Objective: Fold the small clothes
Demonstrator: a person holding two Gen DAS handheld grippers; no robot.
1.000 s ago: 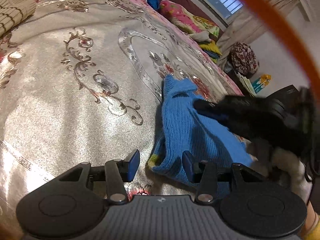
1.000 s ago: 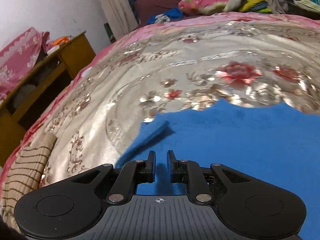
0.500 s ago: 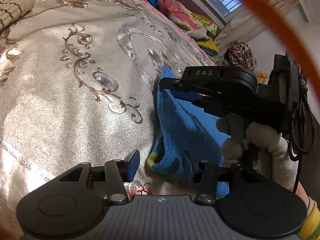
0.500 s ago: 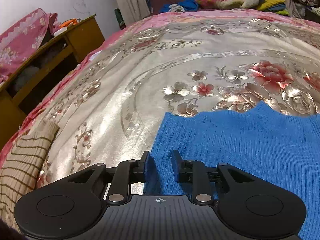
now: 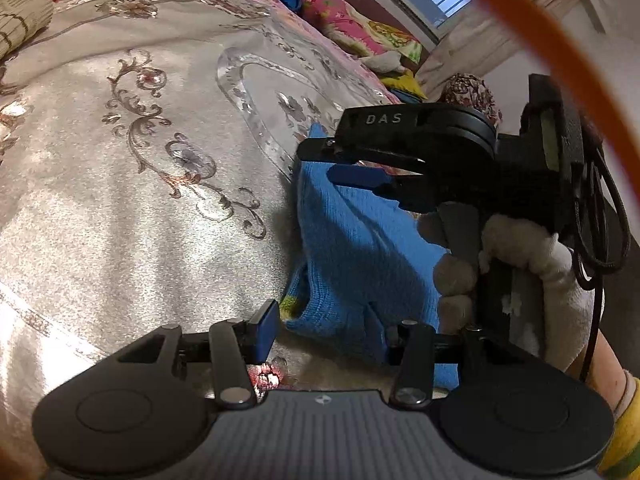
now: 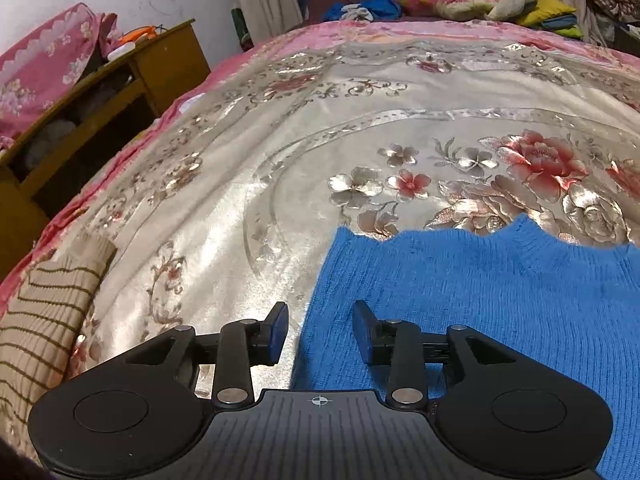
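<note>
One garment is in play: a blue knit (image 6: 460, 300) lying on the bed (image 6: 280, 160), partly folded over itself.

Right tool (image 6: 320, 330): jaws part-open, having just been opening. The knit's left edge lies between and below the pads, not pinched. The bulk of the cloth spreads ahead and to the right of this tool; bare bedspread lies to its left.

Left tool (image 5: 320, 330): jaws at a middling gap, holding nothing that can be seen. The knit's near corner lies just ahead of it, and cloth covers its right pad, so contact there cannot be told. The right tool, in a gloved hand (image 5: 512, 256), sits ahead and to the right, over the knit.

Handling, as a judgement: the knit looks light, soft and limp. It will drape and sag from any single hold and will not keep a crease unaided. The ribbed surface should grip the pads well, but the satin bedspread beneath looks slick, so the cloth may slide when dragged.

Where to take hold: pinch a hem or corner, through all layers, one tool at each end of an edge.

A striped knit (image 6: 44, 312) lies far left of the right tool.
</note>
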